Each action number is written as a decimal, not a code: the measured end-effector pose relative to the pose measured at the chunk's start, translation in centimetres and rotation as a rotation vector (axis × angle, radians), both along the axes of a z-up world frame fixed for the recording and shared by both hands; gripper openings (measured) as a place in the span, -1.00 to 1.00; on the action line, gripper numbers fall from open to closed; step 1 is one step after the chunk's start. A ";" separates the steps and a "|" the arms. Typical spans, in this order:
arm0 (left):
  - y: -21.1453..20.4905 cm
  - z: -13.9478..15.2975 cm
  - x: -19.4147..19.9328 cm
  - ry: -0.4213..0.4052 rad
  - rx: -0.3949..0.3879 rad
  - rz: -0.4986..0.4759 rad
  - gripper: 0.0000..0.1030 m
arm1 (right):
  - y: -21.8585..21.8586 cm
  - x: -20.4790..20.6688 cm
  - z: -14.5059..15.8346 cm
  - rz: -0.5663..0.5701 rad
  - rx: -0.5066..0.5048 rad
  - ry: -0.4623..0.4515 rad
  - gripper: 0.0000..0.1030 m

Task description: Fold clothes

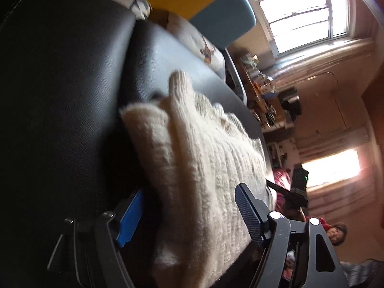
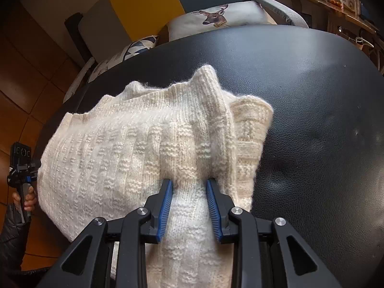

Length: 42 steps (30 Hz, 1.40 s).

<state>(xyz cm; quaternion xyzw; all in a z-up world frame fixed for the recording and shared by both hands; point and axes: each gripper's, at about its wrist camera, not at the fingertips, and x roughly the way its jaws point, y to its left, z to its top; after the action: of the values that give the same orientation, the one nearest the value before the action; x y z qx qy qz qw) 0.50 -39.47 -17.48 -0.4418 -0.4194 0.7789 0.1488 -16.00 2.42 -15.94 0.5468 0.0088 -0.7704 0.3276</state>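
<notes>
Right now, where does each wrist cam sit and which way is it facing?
Left wrist: on the left gripper, rolled sideways, looking along the cream knit sweater on the black leather surface toward the windows; its own two fingers show, jaws wide apart.
Right wrist: on the right gripper, looking down and forward over the sweater toward a deer cushion; its fingers pinch a fold of knit, and the person's left hand shows at the left edge.
Shared: sweater, black surface, yellow panel.

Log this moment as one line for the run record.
right gripper: shut on cream sweater | left gripper: open, straddling sweater | surface: black leather seat
</notes>
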 end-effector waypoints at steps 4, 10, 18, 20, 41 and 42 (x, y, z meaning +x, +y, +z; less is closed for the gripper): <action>3.1 0.4 -1.2 0.048 -0.045 -0.082 0.37 | -0.5 0.0 0.6 0.033 0.024 0.015 -0.43; 3.0 -0.4 -0.3 0.052 -0.061 -0.037 -0.39 | -1.3 0.0 1.4 0.083 0.061 0.039 -0.43; 1.5 -0.6 1.2 0.018 0.045 0.059 -0.39 | -3.9 1.1 2.0 0.323 0.218 0.165 -0.43; 1.7 -0.2 1.4 0.025 0.015 0.082 -0.49 | -3.7 0.4 1.0 0.314 0.212 0.127 -0.43; 1.1 9.8 2.6 0.048 -0.129 0.174 -0.62 | -5.2 3.4 1.6 0.335 0.134 0.139 -0.42; 1.2 10.0 2.5 0.042 -0.121 0.175 -0.62 | -5.5 4.0 1.0 0.355 0.185 0.155 -0.42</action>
<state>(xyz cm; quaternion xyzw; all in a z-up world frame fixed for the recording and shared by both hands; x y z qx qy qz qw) 2.99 -38.23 -7.46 -0.3954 -0.4055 0.8218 0.0622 -12.03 -3.06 -14.92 0.5037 0.2008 -0.7362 0.4049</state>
